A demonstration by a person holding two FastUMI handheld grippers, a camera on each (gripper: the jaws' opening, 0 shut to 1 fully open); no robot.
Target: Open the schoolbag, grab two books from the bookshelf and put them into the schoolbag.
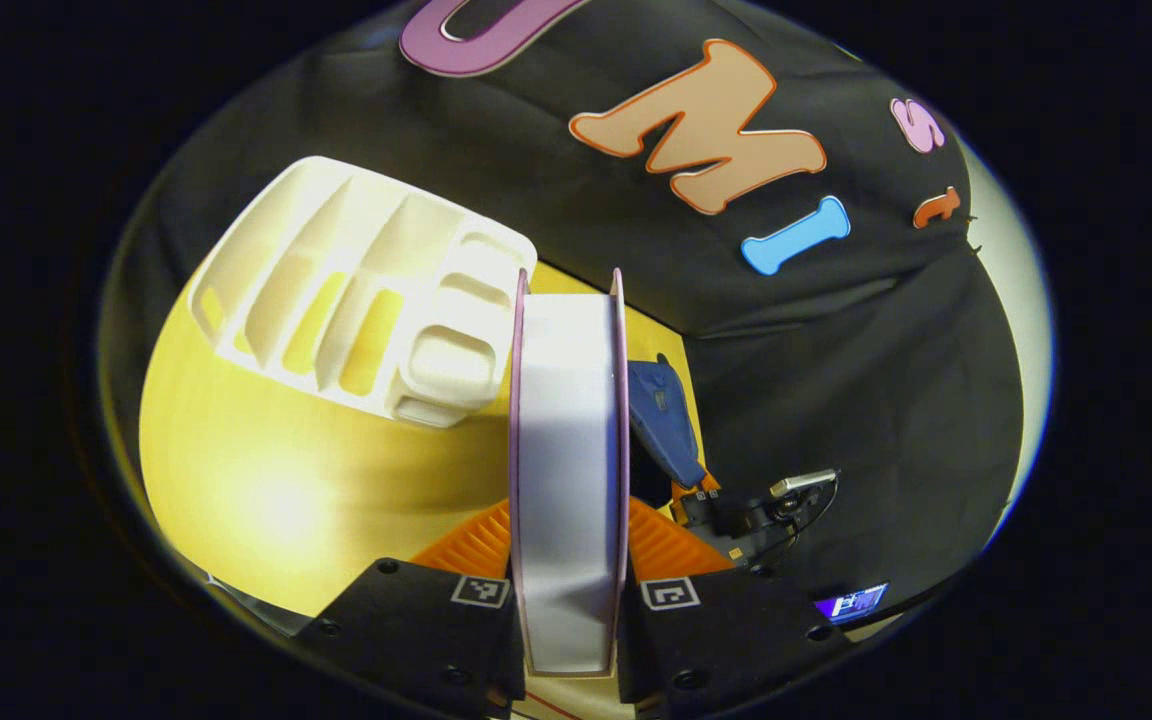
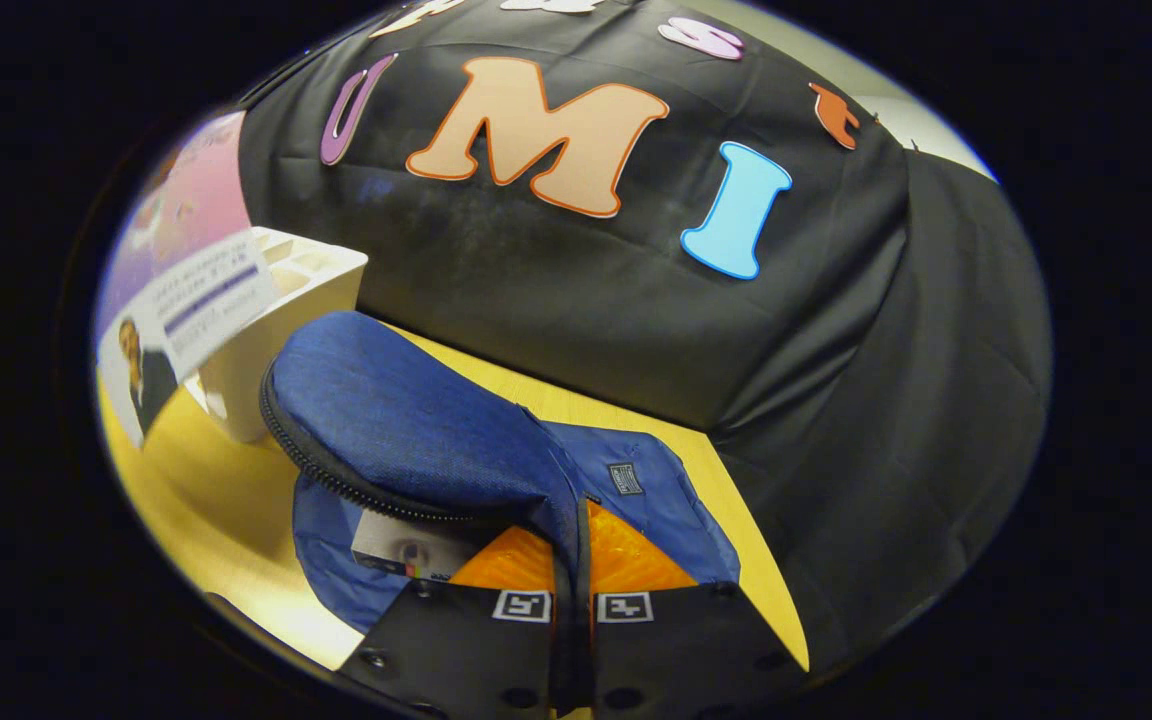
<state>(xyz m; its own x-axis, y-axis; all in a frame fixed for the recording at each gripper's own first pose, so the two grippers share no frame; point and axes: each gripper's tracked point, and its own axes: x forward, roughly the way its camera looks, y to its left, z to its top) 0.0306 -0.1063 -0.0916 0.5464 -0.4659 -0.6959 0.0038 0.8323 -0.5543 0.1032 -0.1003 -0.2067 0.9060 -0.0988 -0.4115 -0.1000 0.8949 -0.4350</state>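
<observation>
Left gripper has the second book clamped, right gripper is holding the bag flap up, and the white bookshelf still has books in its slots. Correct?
Not quite: the white bookshelf has bare slots, seen in the left gripper view. The rest holds: the left gripper clamps a book, and the right gripper pinches the schoolbag flap, holding it up.

The left gripper view looks forward along its own tongs (image 1: 568,560), close over the yellow bench (image 1: 266,480), toward the white bookshelf (image 1: 356,300) and the black cloth wall behind; a book (image 1: 568,450) stands right before the lens. The right gripper view sits low, very near the blue schoolbag (image 2: 416,420), facing the same cloth wall. Both views share the bench, the bookshelf (image 2: 286,300), the schoolbag (image 1: 664,415) and the book (image 2: 186,290). The right tongs (image 1: 756,510) appear in the left gripper view, farther off to the right.
</observation>
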